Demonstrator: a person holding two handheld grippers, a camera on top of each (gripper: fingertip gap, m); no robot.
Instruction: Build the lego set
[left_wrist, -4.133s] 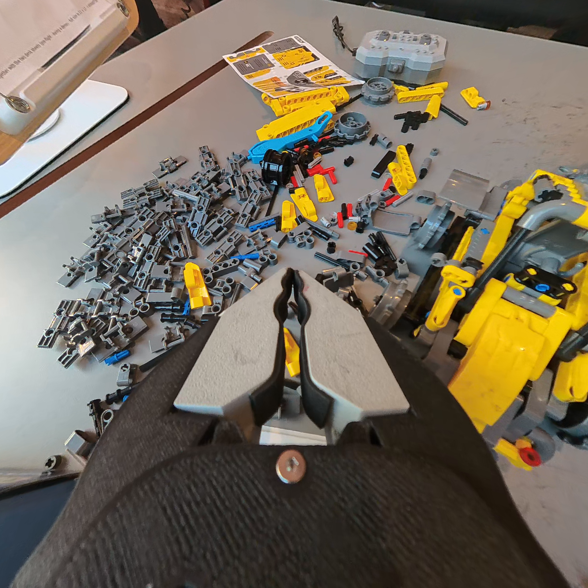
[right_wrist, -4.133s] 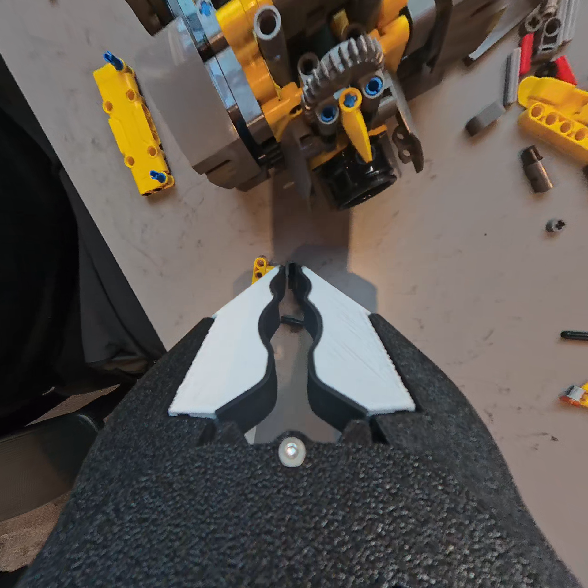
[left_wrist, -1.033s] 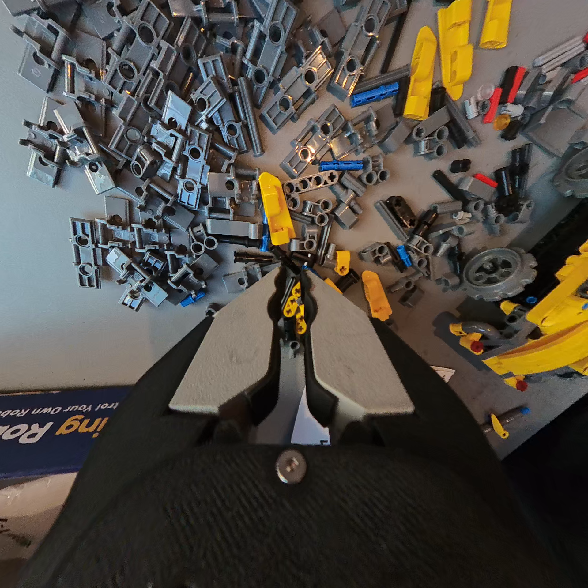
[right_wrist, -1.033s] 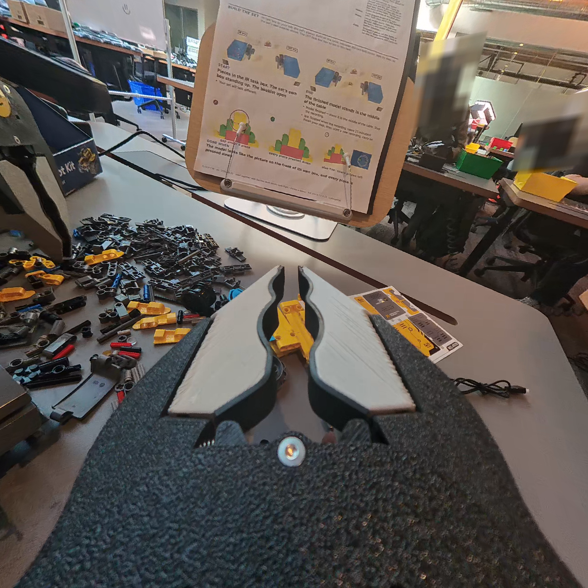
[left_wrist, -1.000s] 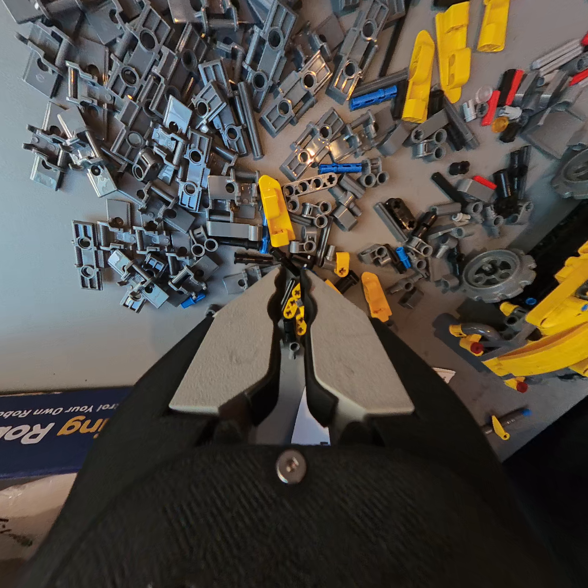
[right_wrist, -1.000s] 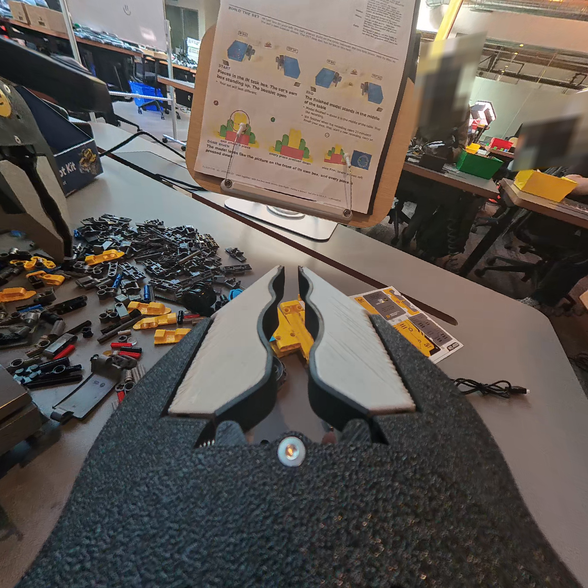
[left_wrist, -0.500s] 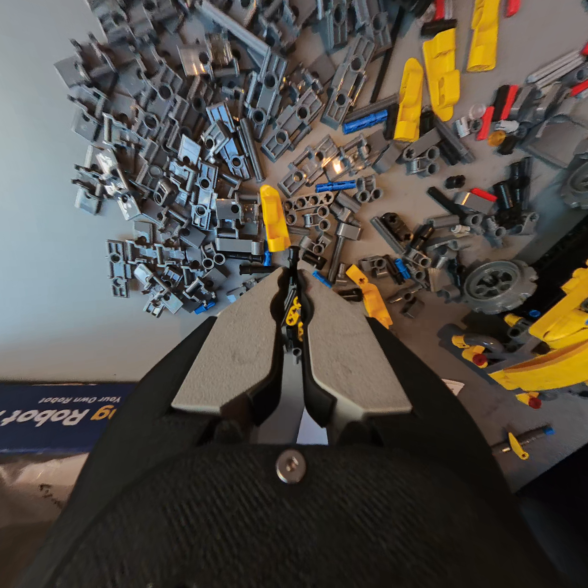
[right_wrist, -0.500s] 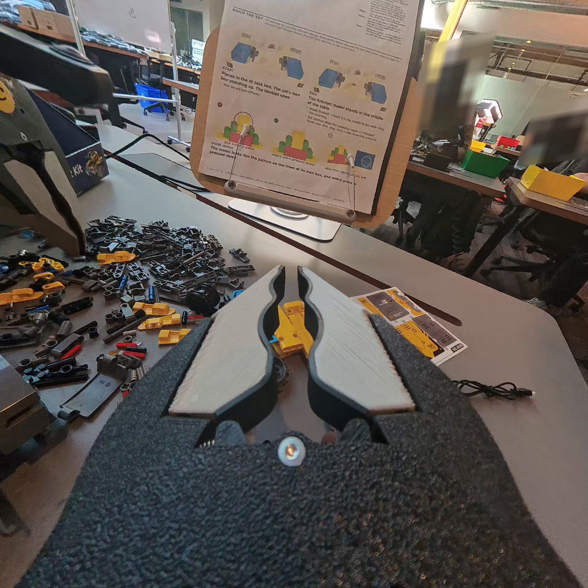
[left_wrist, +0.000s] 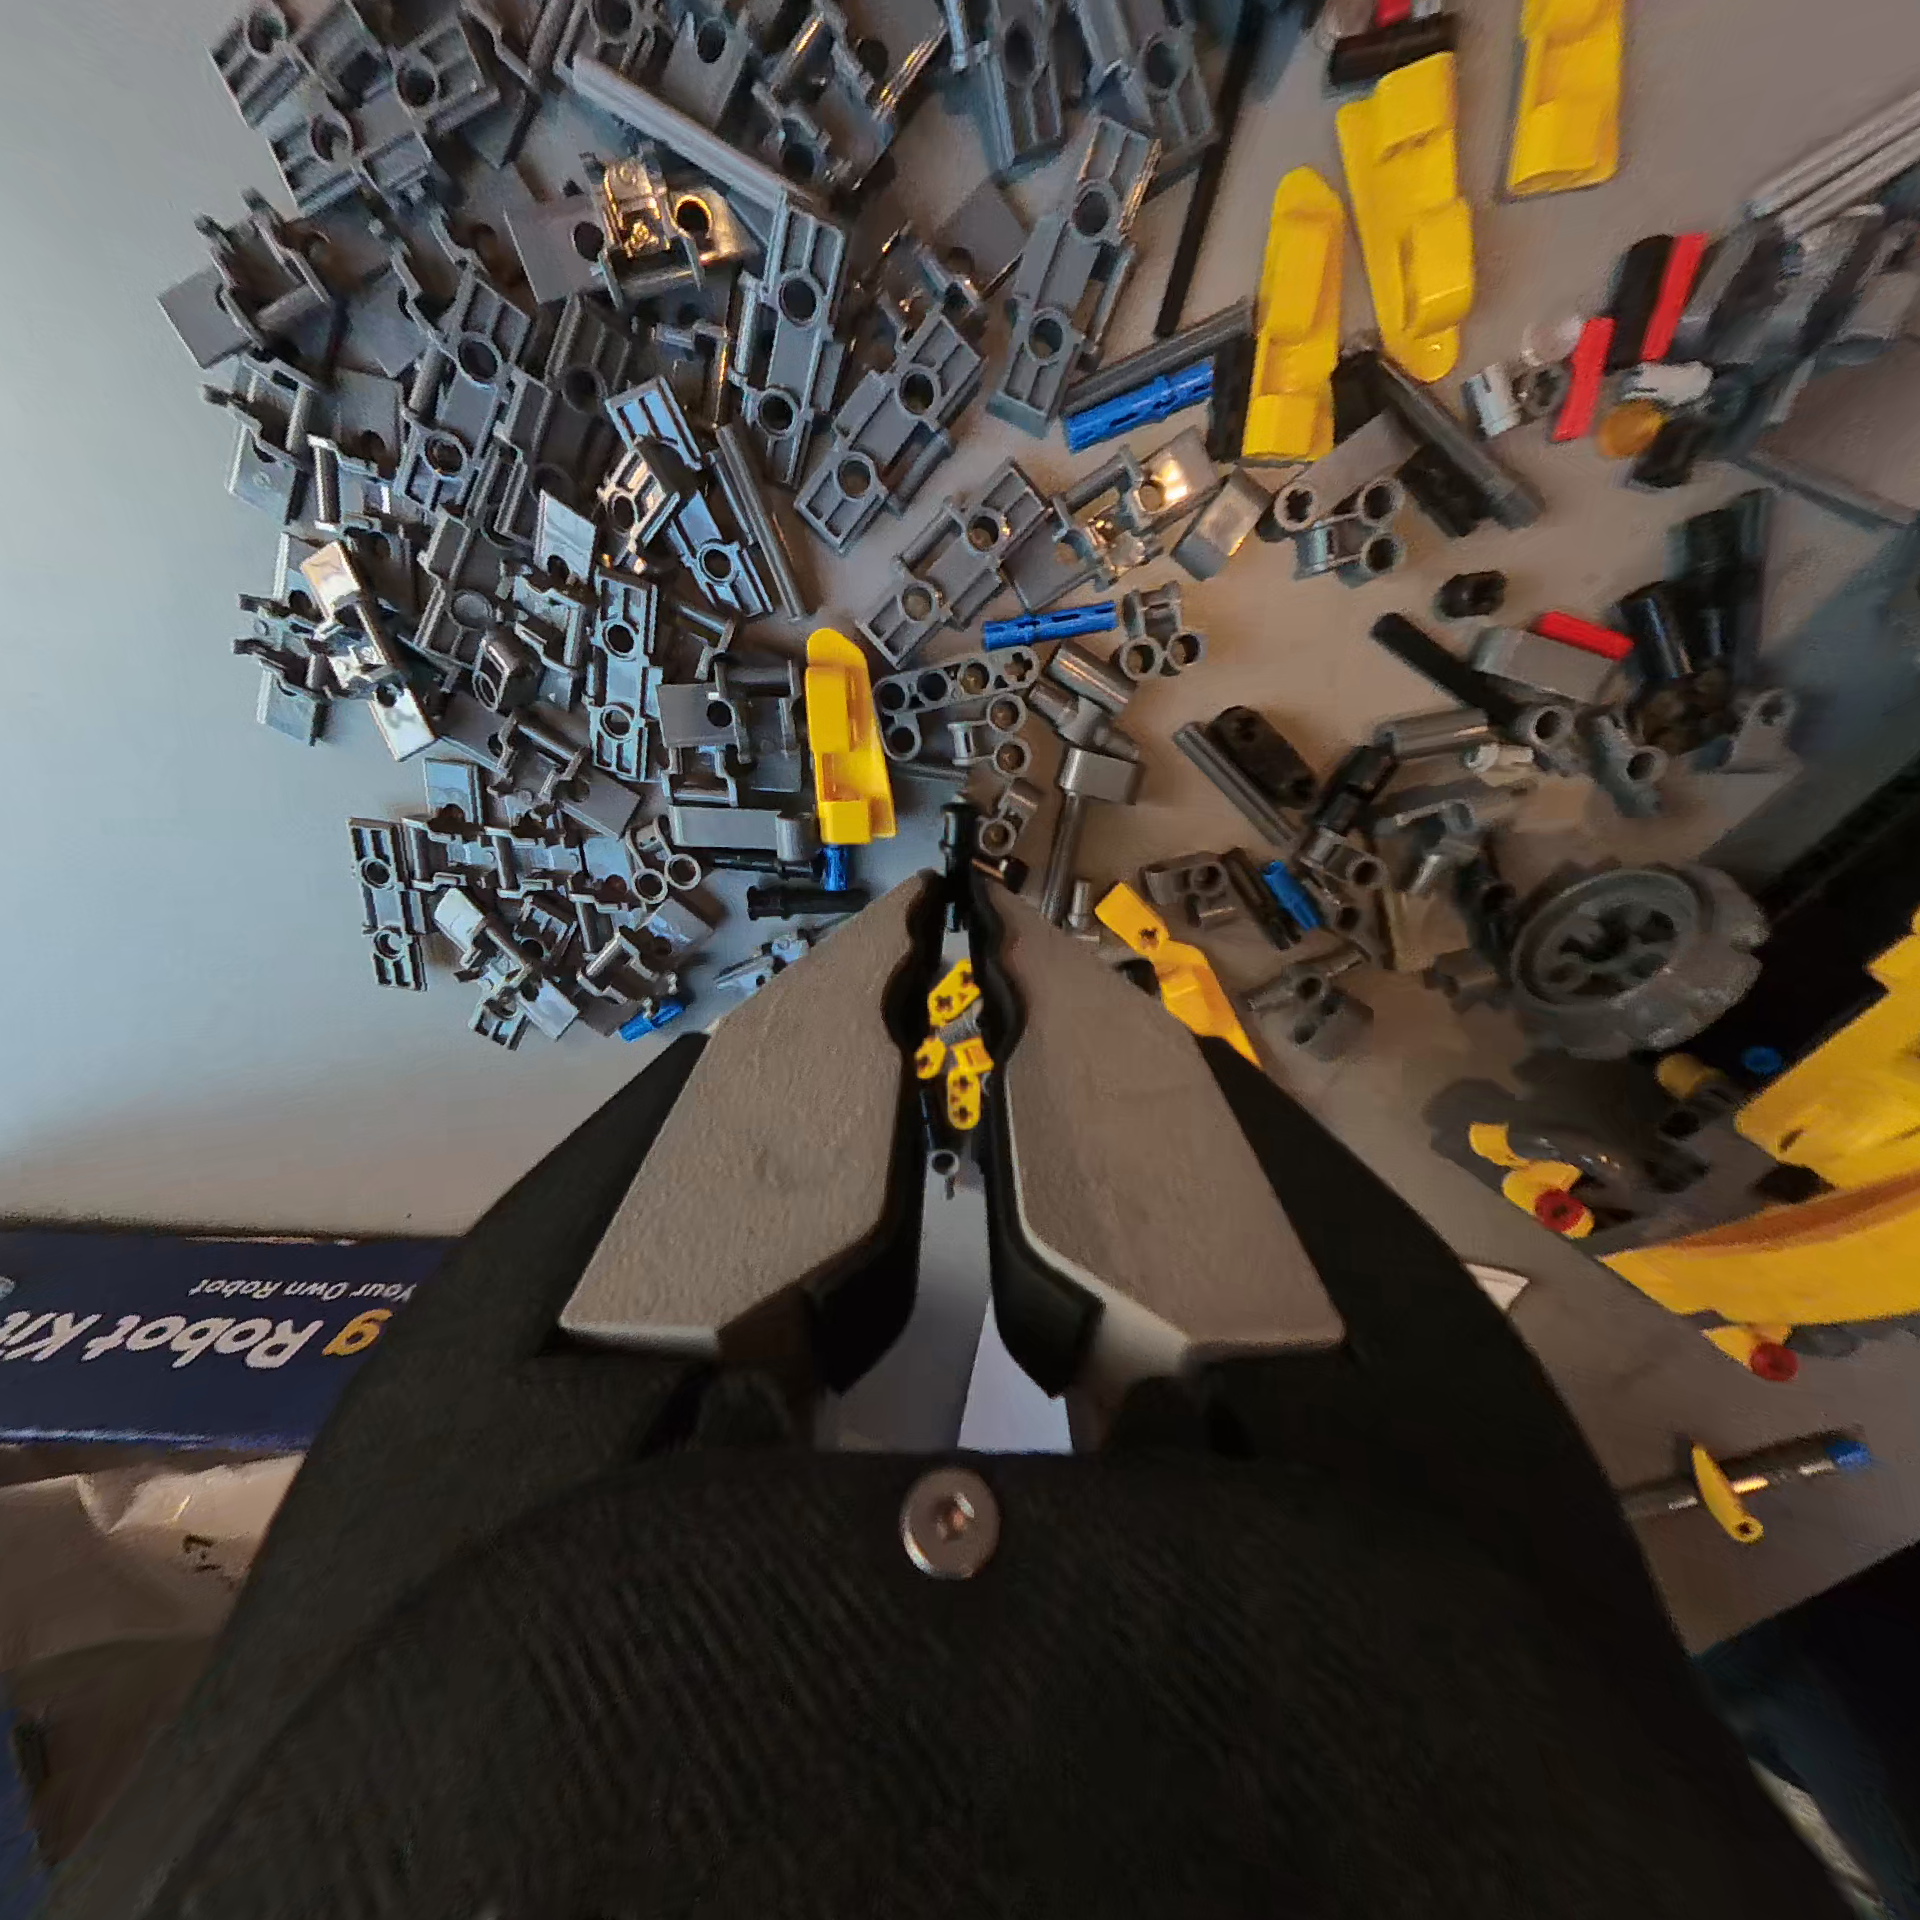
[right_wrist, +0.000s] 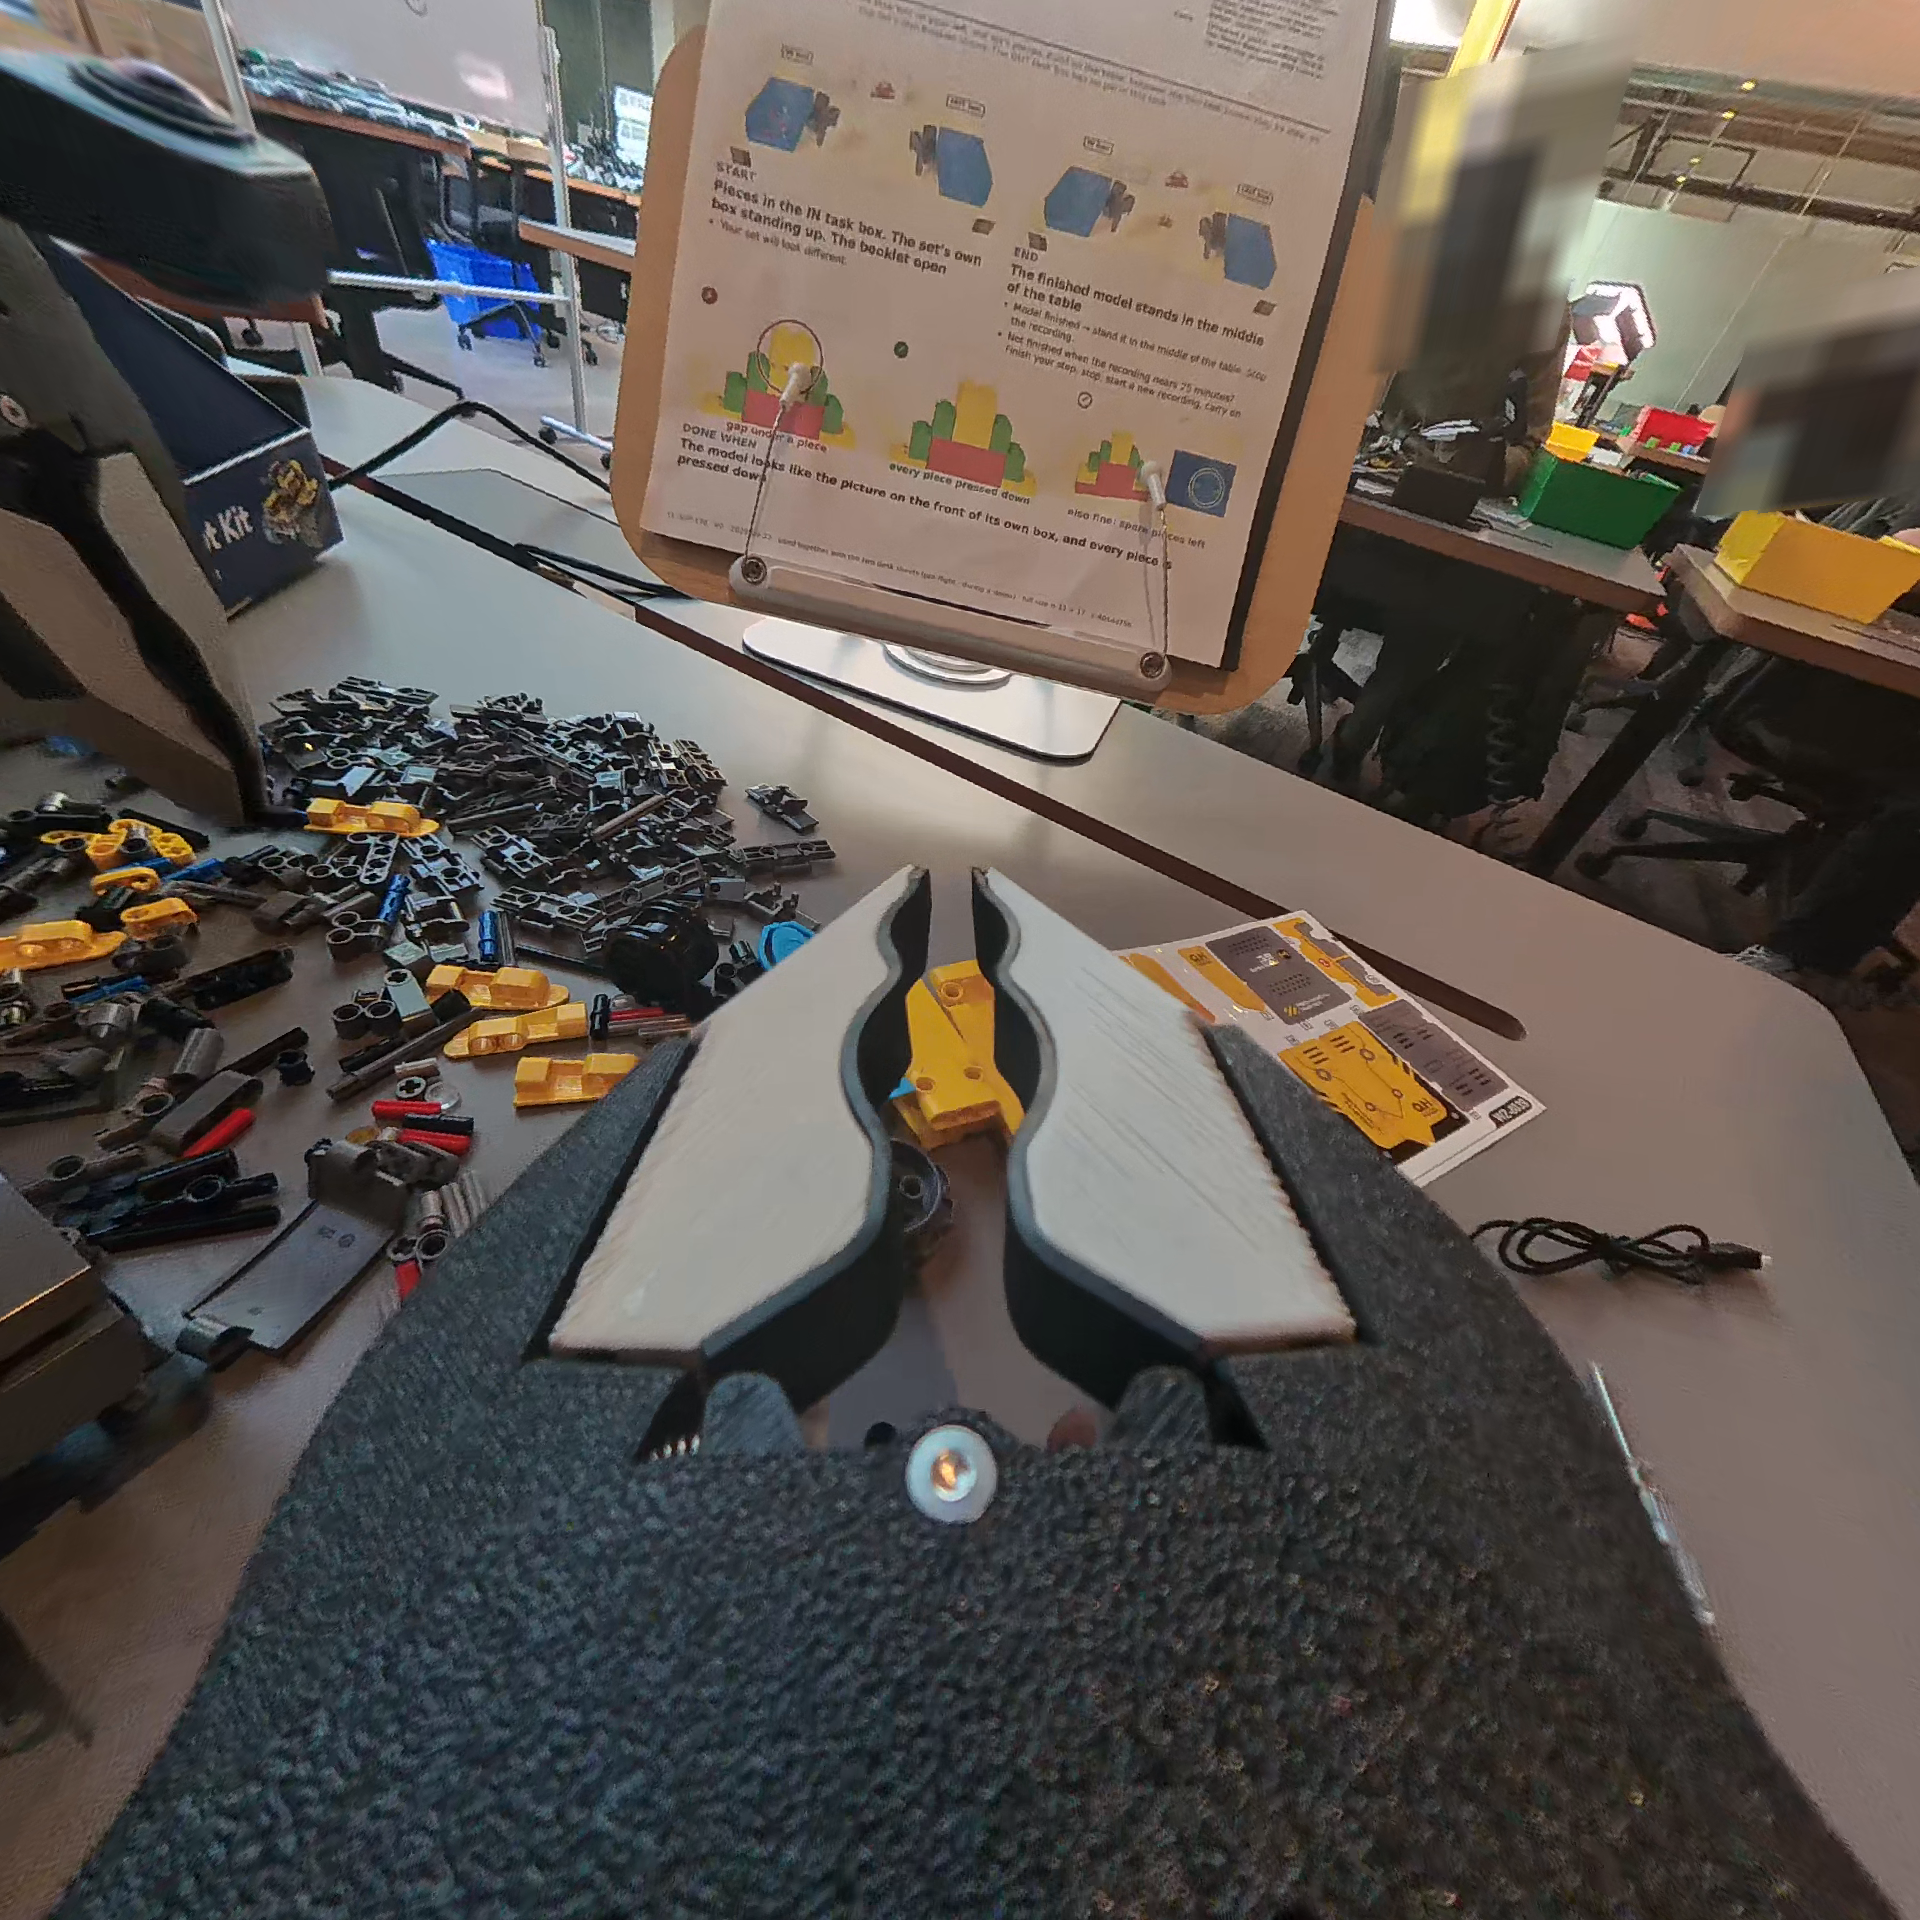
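Your left claw (left_wrist: 956, 883) hangs over the table (left_wrist: 125, 935) with its fingers pressed together on a thin black pin (left_wrist: 954, 831) that sticks out past the tips, above a spread of grey track links (left_wrist: 540, 540) too many to count. Just beside the tips lies one yellow curved panel (left_wrist: 847, 743); three more yellow panels (left_wrist: 1403, 208) lie farther off, and two blue pins (left_wrist: 1049, 627) show among the grey parts. One grey gear wheel (left_wrist: 1621, 961) sits by the yellow model (left_wrist: 1829, 1112). A blue box (left_wrist: 156, 1340) lies at the table edge, its contents hidden. Your right claw (right_wrist: 951, 883) is slightly parted and grips nothing, held above yellow beams (right_wrist: 951, 1060); one leaflet (right_wrist: 1340, 1029) and one black cable (right_wrist: 1621, 1252) lie beyond.
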